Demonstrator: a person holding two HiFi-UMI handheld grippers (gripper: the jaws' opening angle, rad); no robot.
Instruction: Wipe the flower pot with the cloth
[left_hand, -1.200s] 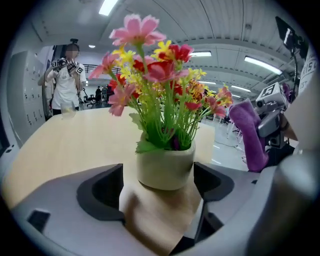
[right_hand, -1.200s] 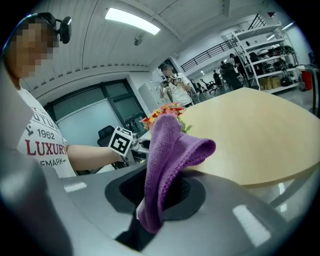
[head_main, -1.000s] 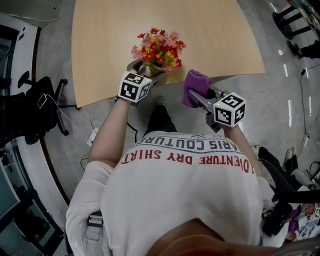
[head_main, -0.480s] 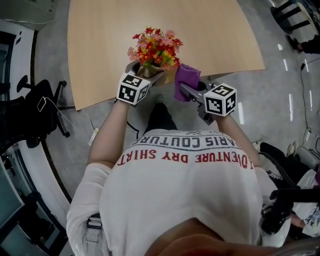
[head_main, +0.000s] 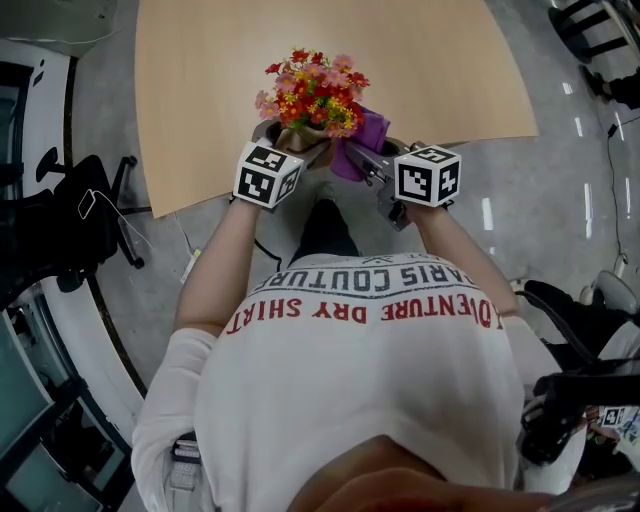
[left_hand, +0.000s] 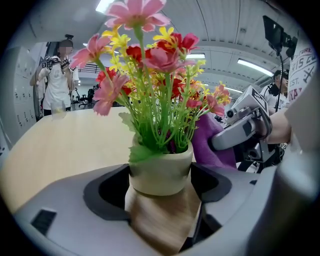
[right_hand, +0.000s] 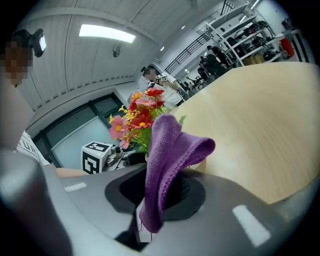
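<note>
Purple cloth (right_hand: 170, 150), pinched in the right gripper (right_hand: 150, 200), hung just beside the flower pot (left_hand: 161, 172). The left gripper (head_main: 292, 143), jaws just tightened, clamped the pot, presumably steadying it for wiping.

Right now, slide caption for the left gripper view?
Left tongs, jaws just closed further, grip the flower pot; right tongs hold the purple cloth beside the flowers.

I read the flower pot (left_hand: 161, 172) as matt cream over a wood-grain base. Beside it the purple cloth (right_hand: 166, 150) looks nubby knit. Under it the table (head_main: 200, 90) is smooth pale wood.
</note>
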